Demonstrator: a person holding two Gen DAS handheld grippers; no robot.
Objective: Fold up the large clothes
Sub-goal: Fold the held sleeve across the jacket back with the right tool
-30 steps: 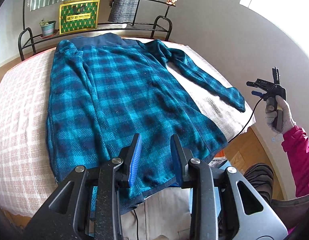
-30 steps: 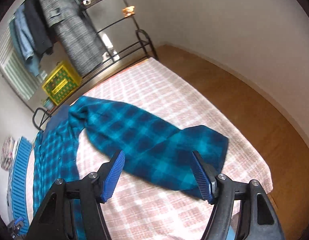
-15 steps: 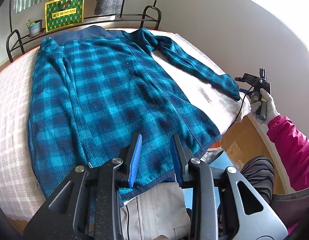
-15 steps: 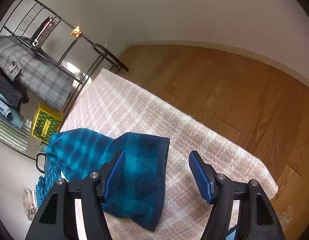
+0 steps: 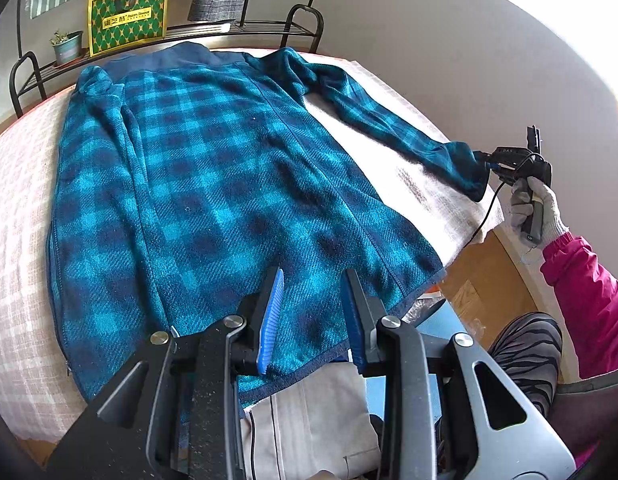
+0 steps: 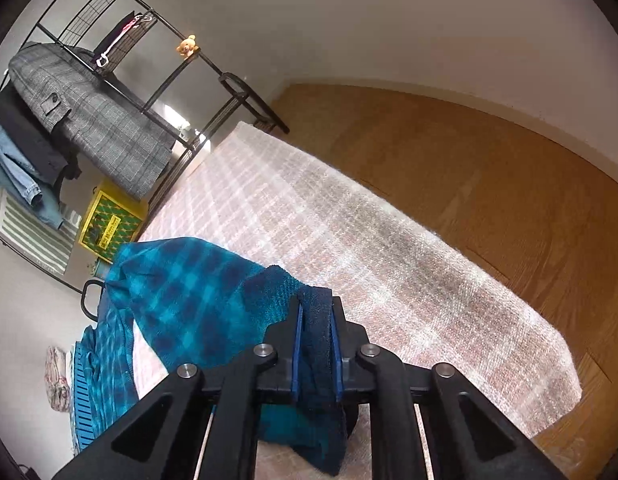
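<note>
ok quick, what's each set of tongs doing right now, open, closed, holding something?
Left tongs: open, holding nothing, above the jacket hem.
Right tongs: closed on the sleeve cuff.

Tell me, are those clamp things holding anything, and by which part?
The right gripper pinches the plaid jacket by its sleeve cuff. The left gripper holds nothing.

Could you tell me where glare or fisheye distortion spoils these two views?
Left wrist view: the window is blown out white and the bed edge bows. Right wrist view: no glare, even light; the floor curves, and the sleeve cuff in the right tool looks soft.
</note>
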